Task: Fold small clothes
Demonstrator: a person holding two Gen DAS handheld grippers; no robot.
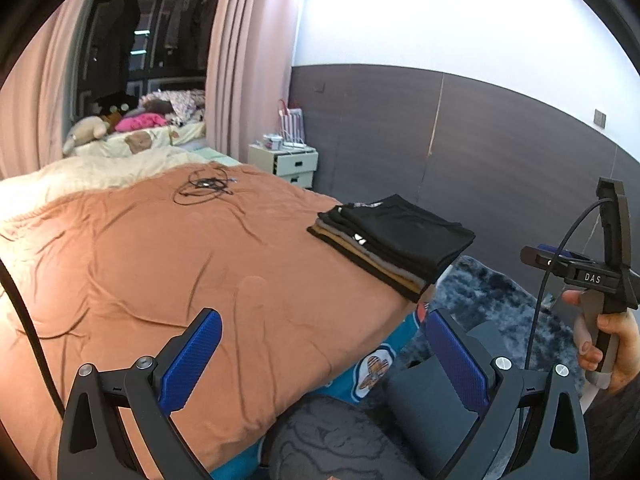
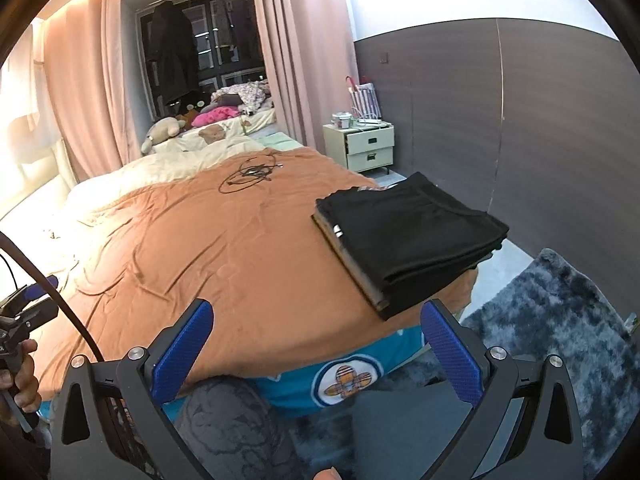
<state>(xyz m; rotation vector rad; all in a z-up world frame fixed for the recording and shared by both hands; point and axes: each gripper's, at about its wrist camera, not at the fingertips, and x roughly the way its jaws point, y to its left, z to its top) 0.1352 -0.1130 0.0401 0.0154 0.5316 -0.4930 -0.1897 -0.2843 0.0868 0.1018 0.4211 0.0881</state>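
Left wrist view: left gripper (image 1: 322,352) is held above the near edge of the bed, blue pads spread wide apart, nothing between them. Right gripper (image 2: 316,344) is seen in the right wrist view in the same state, fingers wide apart & empty, near the bed's near right corner. In the left view the right gripper's handle is seen gripped by the right hand (image 1: 608,344) off the bed's right edge. An orange bedspread (image 1: 180,260) is laid over the bed, creased. A stack of folded clothes (image 2: 408,236), black item on top, tan & grey layers under it, is set at the right edge of the bed, close to the near right corner. Farther back, a tangled black cable (image 2: 250,174) is lying mid-bed. Beyond, stuffed toys (image 2: 160,132) are piled at the far end; a nightstand (image 2: 366,148) is placed off the far right corner.
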